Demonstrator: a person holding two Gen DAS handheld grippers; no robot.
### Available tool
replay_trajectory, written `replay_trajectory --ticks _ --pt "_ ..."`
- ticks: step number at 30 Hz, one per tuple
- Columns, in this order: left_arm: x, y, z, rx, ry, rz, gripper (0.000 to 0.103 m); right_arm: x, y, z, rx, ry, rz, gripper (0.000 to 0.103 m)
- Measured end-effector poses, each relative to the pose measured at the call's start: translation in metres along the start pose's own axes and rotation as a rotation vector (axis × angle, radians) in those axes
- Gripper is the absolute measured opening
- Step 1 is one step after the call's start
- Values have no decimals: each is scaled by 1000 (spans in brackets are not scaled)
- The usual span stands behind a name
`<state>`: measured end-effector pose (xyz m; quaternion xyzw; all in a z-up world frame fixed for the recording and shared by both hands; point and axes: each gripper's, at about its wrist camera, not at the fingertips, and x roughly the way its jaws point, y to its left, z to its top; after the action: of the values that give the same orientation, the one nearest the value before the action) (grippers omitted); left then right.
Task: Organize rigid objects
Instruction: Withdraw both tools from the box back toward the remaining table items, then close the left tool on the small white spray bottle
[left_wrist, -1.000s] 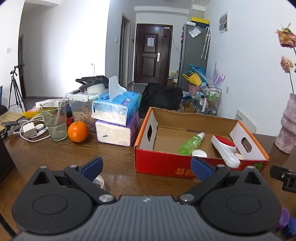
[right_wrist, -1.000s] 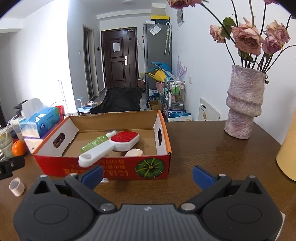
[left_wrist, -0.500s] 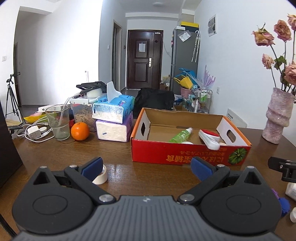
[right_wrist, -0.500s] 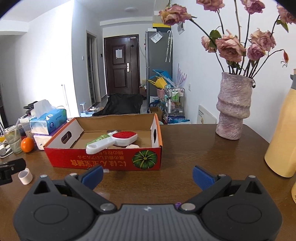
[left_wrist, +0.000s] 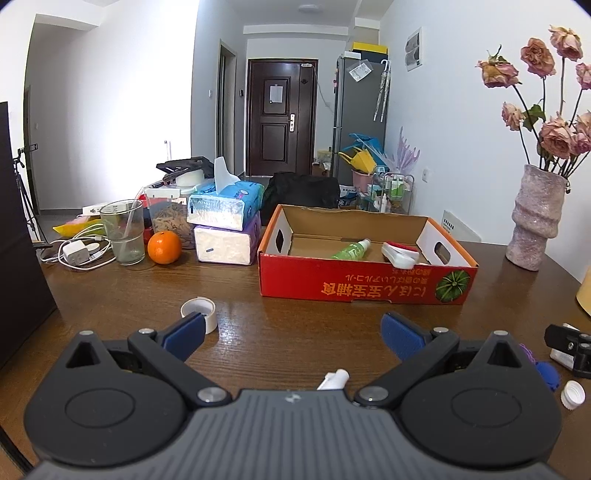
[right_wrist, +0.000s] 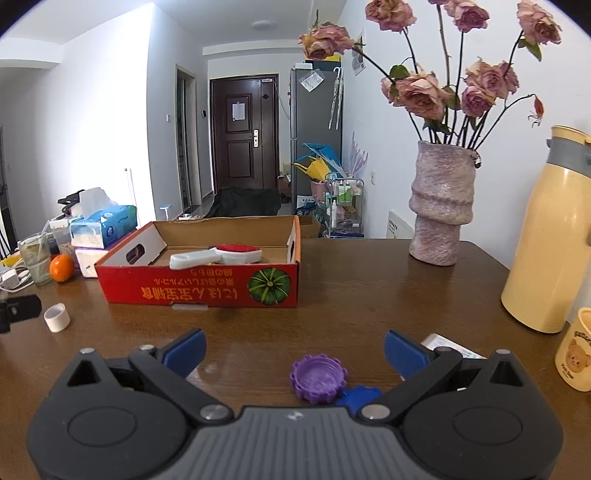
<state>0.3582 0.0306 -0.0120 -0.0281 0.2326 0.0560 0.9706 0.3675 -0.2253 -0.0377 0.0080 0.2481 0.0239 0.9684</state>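
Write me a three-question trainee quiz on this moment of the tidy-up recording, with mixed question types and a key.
1. True or false: the green bottle lies inside the red cardboard box.
2. Multiple choice: what lies on the table between the open fingers of the right gripper? A) an orange B) a purple cap C) a glass
3. Fill in: the white tape roll sits on the table just past the ______ gripper's left finger.

Key: 1. True. 2. B. 3. left; that gripper is open and holds nothing.
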Motion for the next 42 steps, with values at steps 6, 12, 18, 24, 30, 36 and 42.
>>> replay_trajectory --ticks 6,12,18,24,30,36,42 --pt "-16 -2 -11 14 2 -6 103 -20 -14 -18 -32 -14 -13 103" --pt "-23 -2 -27 28 25 -7 103 -39 -27 -33 -55 -32 -23 103" --pt "-26 -1 -36 16 52 -3 103 -52 -44 -45 -62 -70 -23 103" --pt "-28 -4 -41 25 54 11 103 -55 -63 -54 -60 -59 -10 103" --pt "-25 -9 -43 23 54 6 103 -51 -84 -61 -33 -44 10 103" --pt "-17 -13 -46 28 64 13 103 -40 -104 -66 -34 -25 -16 103" --pt "-2 -16 -49 51 84 21 103 -29 -125 -65 -42 -19 -33 103"
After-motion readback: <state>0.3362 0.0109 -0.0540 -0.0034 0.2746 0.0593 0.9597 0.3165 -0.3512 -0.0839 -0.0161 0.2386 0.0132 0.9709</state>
